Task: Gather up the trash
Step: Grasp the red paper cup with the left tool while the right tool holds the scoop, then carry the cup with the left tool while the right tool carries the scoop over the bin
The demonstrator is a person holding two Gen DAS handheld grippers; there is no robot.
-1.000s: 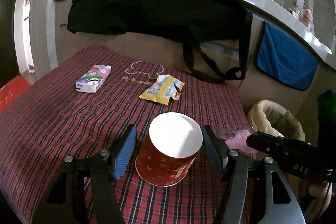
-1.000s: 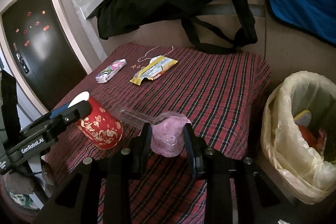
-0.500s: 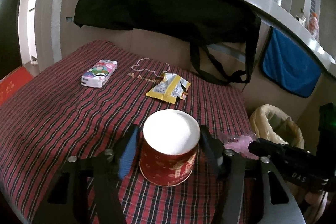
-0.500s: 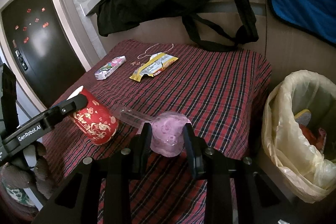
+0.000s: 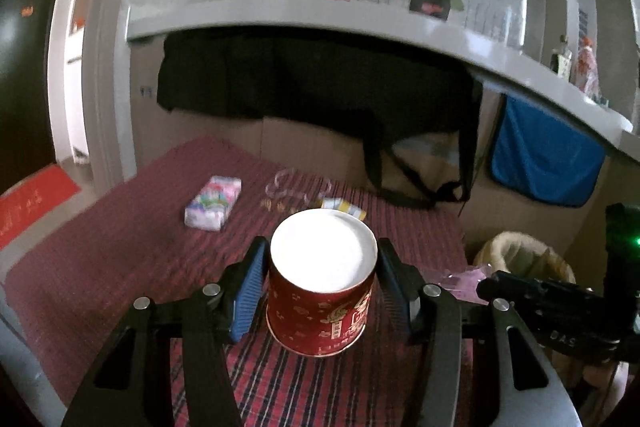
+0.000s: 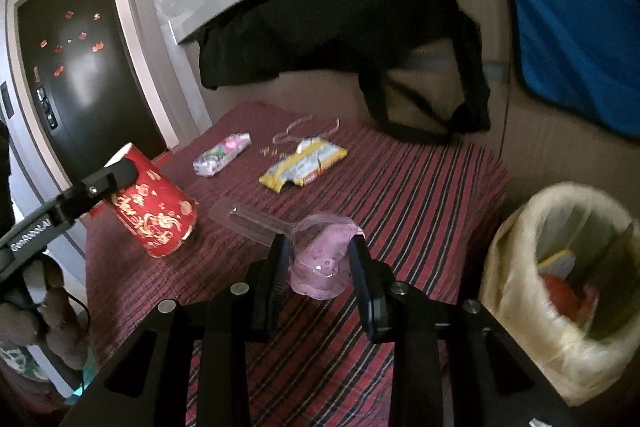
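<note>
My left gripper point(image 5: 318, 291) is shut on a red paper cup point(image 5: 320, 311) with gold print, held upside down and tilted, lifted off the plaid cloth point(image 5: 120, 267); the cup also shows in the right wrist view point(image 6: 154, 207). My right gripper point(image 6: 320, 267) is shut on a clear plastic cup with pink residue point(image 6: 324, 259), a clear handle-like piece point(image 6: 256, 219) sticking out to its left. A yellow snack wrapper point(image 6: 304, 165) and a small tissue pack point(image 6: 222, 153) lie further back on the cloth.
A bin lined with a yellowish bag point(image 6: 560, 275) stands to the right of the table, holding some trash. A black bag point(image 6: 360, 39) hangs over the cardboard wall behind. A blue cloth point(image 6: 572, 43) hangs at the right. A dark door point(image 6: 72, 75) is at the left.
My left gripper has closed on the red cup and lifted and tilted it. My right gripper has risen slightly with the pink cup still held.
</note>
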